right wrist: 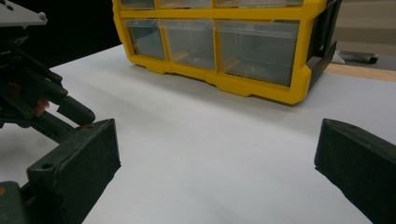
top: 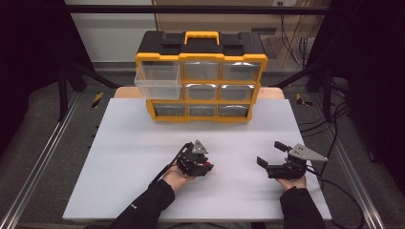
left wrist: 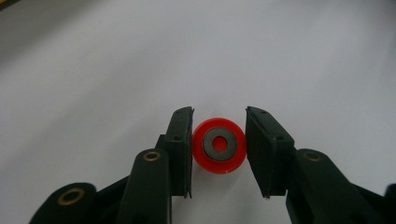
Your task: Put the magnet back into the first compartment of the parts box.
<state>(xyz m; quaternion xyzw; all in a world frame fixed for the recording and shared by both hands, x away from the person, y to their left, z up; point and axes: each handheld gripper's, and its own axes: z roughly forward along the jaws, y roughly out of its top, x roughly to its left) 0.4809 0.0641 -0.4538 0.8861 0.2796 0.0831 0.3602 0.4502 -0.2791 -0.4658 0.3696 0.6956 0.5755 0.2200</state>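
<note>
Nearest the person, both forearms in dark sleeves come up onto the white table (top: 143, 143). The left hand (top: 174, 177) cups its tool from below, and the left gripper (top: 206, 167) points down at the tabletop. Look along its jaws: they clamp a small red wheel (left wrist: 219, 145) from both sides, pads pressed against its rim, with a grey ring set in its face. The wheel sits right on the white surface, in the near middle of the table, between those two black pads.

Over to the right, the right hand (top: 292, 182) holds its tool low and level, pointing left across the table. The right gripper (top: 270, 154) has its jaws spread wide with nothing between them, just bare white table.

Further back stands the yellow and black drawer cabinet (top: 201, 76), upright at the far edge of the table, carrying handle on top. It has three rows of three clear drawers. The top left drawer (top: 157, 81) is pulled well out, sticking forward of the frame, and it looks empty from here. The other drawers sit flush; I cannot tell what lies in them through the cloudy plastic. No writing or label is readable on the cabinet or on either tool.
</note>
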